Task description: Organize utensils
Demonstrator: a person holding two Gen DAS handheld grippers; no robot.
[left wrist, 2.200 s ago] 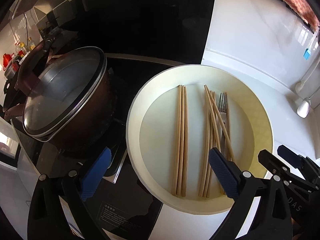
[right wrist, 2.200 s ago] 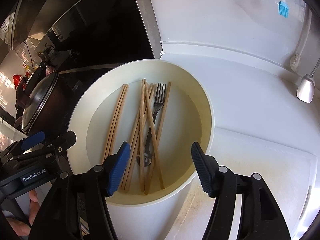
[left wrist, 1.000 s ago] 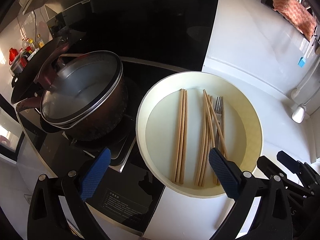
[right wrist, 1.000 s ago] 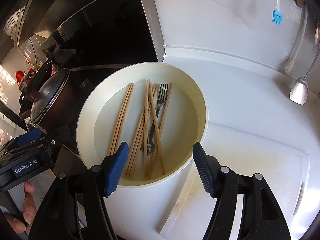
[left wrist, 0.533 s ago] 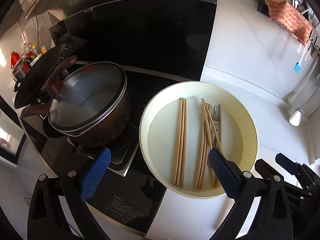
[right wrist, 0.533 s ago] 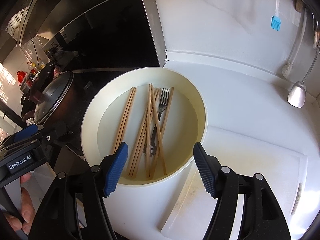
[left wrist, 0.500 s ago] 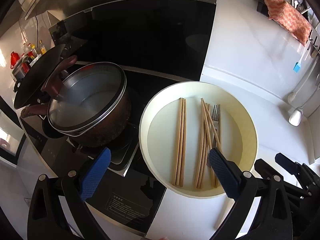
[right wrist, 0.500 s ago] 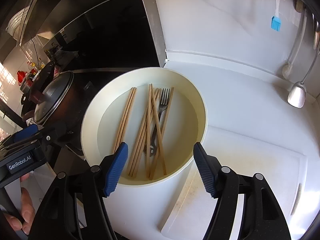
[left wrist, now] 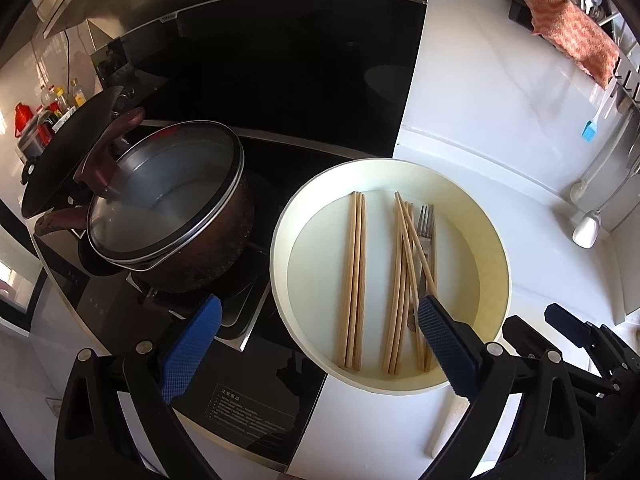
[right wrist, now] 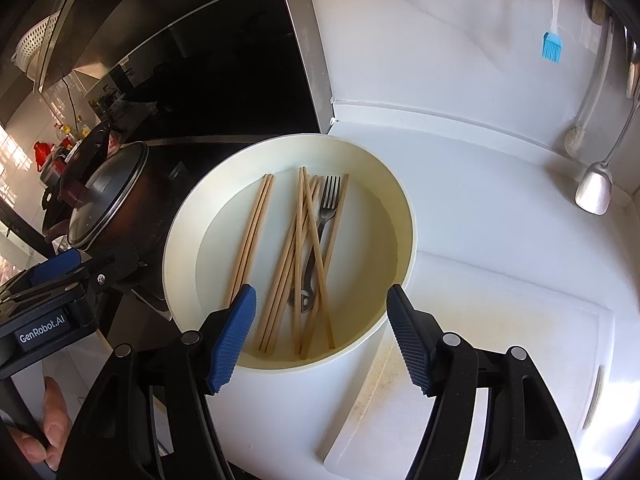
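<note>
Both grippers are wide apart and empty right now. The right gripper [right wrist: 318, 334] hangs over the near rim of the cream bowl [right wrist: 402, 208], and the left gripper [left wrist: 316, 344] sits to its left, straddling the bowl's edge and the black stovetop [left wrist: 256, 400].

Everything that needs sorting is lying flat in the bottom of that bowl, which stands on the white counter [right wrist: 500, 208] right beside the stove. There's a neat set of wooden chopsticks [right wrist: 250, 240] on the left, then a messy crossed pile of chopsticks [right wrist: 304, 248] with a metal fork [right wrist: 326, 216] buried under it.

Handling-wise, I'd guess the chopsticks are light, stiff and thin, so they'll roll or slip if pinched at a tip. Grabbing across the middle of a bundle seems safest. The fork is heavier and slick; its handle is pinned under sticks, so the pile should go first.

All of them run long-axis away from the grippers, near to far, and the fork's tines point at the far wall.
</note>
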